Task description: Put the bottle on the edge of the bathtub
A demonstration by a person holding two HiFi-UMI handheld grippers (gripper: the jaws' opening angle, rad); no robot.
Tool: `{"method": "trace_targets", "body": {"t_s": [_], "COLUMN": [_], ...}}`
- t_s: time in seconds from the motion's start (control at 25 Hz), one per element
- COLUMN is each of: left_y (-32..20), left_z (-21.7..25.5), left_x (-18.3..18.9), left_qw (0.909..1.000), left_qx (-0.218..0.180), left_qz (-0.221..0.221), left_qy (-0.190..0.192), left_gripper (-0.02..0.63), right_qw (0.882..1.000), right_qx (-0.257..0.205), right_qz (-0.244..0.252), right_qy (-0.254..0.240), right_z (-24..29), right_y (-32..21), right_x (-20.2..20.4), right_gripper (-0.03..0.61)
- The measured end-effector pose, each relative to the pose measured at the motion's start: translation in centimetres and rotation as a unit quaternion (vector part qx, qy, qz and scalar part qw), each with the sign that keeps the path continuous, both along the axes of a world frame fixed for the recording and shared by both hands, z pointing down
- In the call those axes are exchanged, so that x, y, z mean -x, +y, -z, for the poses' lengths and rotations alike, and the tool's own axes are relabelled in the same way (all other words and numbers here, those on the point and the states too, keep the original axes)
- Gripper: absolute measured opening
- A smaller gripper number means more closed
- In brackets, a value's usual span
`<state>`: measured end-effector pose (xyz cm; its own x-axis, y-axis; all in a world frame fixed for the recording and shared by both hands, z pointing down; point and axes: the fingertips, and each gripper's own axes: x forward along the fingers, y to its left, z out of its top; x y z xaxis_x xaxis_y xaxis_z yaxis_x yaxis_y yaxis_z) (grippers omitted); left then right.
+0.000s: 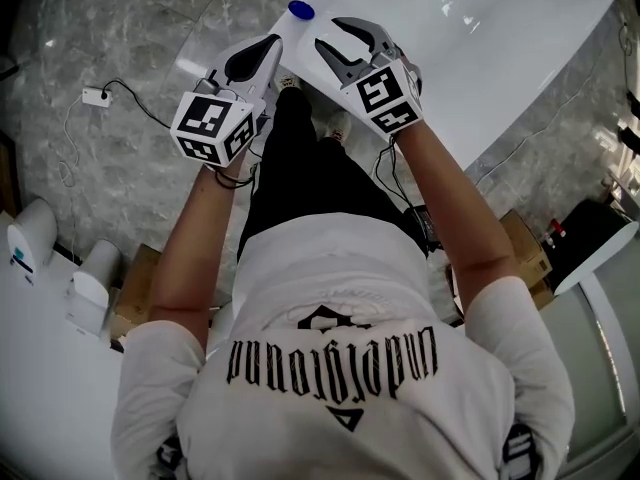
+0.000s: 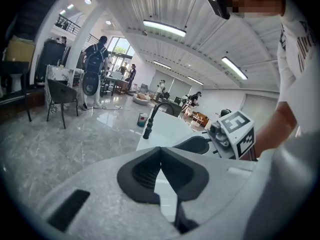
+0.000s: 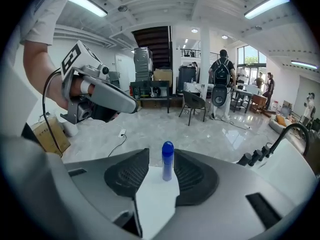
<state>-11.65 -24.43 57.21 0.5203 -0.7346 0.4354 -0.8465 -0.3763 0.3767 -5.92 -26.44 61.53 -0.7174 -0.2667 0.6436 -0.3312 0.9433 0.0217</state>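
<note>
Head view: bottle (image 1: 300, 10) stands on the bathtub (image 1: 520, 58) rim, just past the fingertips of left gripper (image 1: 272, 44) and right gripper (image 1: 331, 34). Left gripper view: fingers (image 2: 145, 173) pressed together, empty. Right gripper view: fingers (image 3: 128, 174) spread, bottle (image 3: 167, 161) beyond them, untouched; seemingly light, stiff, slick, best pinched mid-body

The white bathtub (image 1: 530, 88) stands on the grey marble floor (image 1: 110, 18). At a corner of its rim, 1 blue-capped bottle (image 1: 300, 10) stands upright. On the floor lie a white power strip (image 1: 96, 96) with its cable, and cardboard boxes (image 1: 527, 250) near the tub.
</note>
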Motion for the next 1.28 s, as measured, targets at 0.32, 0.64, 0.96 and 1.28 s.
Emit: {"method": "trace_targets", "body": {"t_s": [0.32,0.64,0.96,1.28], "left_y": [2.1,6.0,11.3,15.5], "left_z": [5.0,10.6,16.5,22.7], "left_x": [-2.2,-4.2,-6.8,-9.2], "left_qw": [0.9990,0.9953,0.9896,0.9816], "left_qx": [-0.042,-0.091,-0.135,-0.180], "left_qz": [0.010,0.011,0.009,-0.002], "left_qy": [-0.012,-0.030,-0.049,-0.064], "left_gripper": [0.015,0.015,0.015,0.015], "right_qw": [0.999,0.995,0.991,0.983], "right_qx": [-0.035,-0.044,-0.064,-0.092], "right_qz": [-0.001,0.004,0.004,-0.011], "right_qy": [-0.032,-0.084,-0.118,-0.155], "right_z": [6.5,13.4,20.8,28.1], "right_y": [2.0,6.4,11.3,14.6], "right_x": [-3.1,-5.6,-8.7,-12.1], "right_gripper": [0.087,0.040,0.021,0.017]}}
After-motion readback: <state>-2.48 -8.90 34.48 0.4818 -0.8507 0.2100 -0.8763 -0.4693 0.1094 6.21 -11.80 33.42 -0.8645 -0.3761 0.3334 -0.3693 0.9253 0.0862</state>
